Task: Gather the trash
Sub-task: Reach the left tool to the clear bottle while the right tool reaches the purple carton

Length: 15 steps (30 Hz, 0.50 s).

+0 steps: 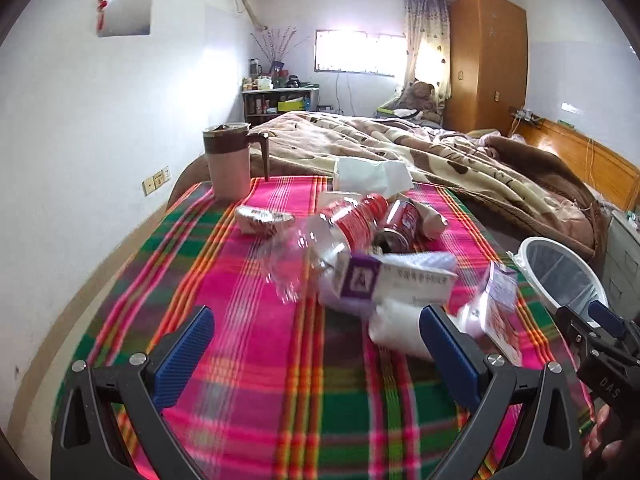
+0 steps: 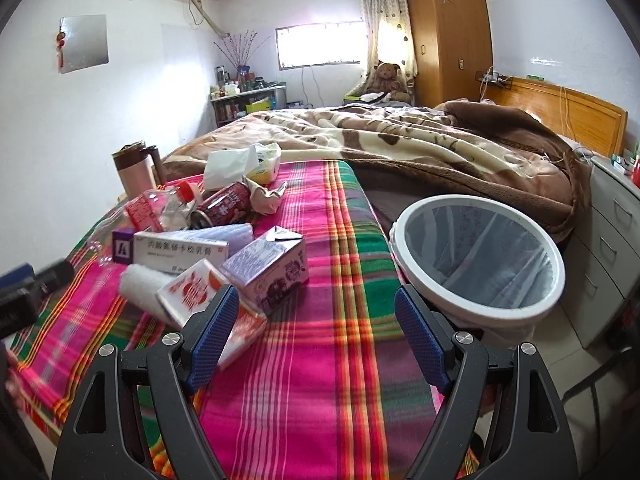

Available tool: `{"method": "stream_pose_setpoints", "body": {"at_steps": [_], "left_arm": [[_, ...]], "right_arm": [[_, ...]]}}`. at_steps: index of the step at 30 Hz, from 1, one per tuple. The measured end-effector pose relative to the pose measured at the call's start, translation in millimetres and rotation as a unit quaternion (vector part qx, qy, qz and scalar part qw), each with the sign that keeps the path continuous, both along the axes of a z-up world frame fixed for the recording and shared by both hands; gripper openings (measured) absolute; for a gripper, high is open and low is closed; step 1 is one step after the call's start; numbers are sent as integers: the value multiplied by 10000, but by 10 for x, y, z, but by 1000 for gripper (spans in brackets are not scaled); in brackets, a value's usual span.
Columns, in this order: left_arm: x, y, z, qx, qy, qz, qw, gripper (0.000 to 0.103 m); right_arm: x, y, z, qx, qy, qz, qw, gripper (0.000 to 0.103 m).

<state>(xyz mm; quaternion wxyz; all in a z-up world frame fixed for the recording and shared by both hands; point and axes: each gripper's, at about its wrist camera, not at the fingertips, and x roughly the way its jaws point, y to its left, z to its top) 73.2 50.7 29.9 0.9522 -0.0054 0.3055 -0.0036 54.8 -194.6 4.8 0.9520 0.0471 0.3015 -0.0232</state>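
Note:
Trash lies in a pile on the plaid cloth [image 1: 256, 320]: a crushed clear bottle with a red label [image 1: 340, 228], a red can [image 1: 400, 220], a white and purple medicine box [image 1: 400, 280], a purple carton [image 2: 272, 268], a red and white pack [image 2: 192, 292] and a white roll [image 2: 140, 284]. My left gripper [image 1: 316, 344] is open and empty, short of the pile. My right gripper [image 2: 316, 332] is open and empty, its left finger next to the red and white pack. The white bin with a bag liner [image 2: 480, 256] stands right of the table.
A pink and brown mug [image 1: 228, 160] and a tissue pack [image 1: 372, 176] stand at the table's far end. A bed with a brown blanket [image 2: 440, 140] lies behind. White drawers [image 2: 612, 232] stand at the right. The right gripper shows at the left wrist view's right edge [image 1: 600, 344].

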Motion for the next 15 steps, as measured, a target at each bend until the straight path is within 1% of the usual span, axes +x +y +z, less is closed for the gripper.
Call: {"method": "stream_pose_setpoints", "body": {"at_steps": [3,5,7,9,11,14,15], "left_arm": [[196,83,10,-112,132,-67,9998,103],[291,121,25,-155,109,-159,9997,103],[445,136,-1,-92,286,-241,9993,103],[585,184,-45,-161,477,-289,9983,103],[678,222,-75,-193,544,-308,9979,103],[813,244,-106,-91,603,-332,9976,103],[865,250,-123,-50,680,-328,9971,103]], "right_arm": [[139,-20,-15,221,145,-9,9997,82],[216,-29,-18,387,193,-16,9991,82],[322,-17,-16,412,243,-78,9988,82],[420,2,-28,447,333,-81,9984,82],[521,36,-53,553,428,-1,9976,82],[622,83,-104,562,545,9,9969,82],[648,84,-116,561,598,8,9966,82]]}}
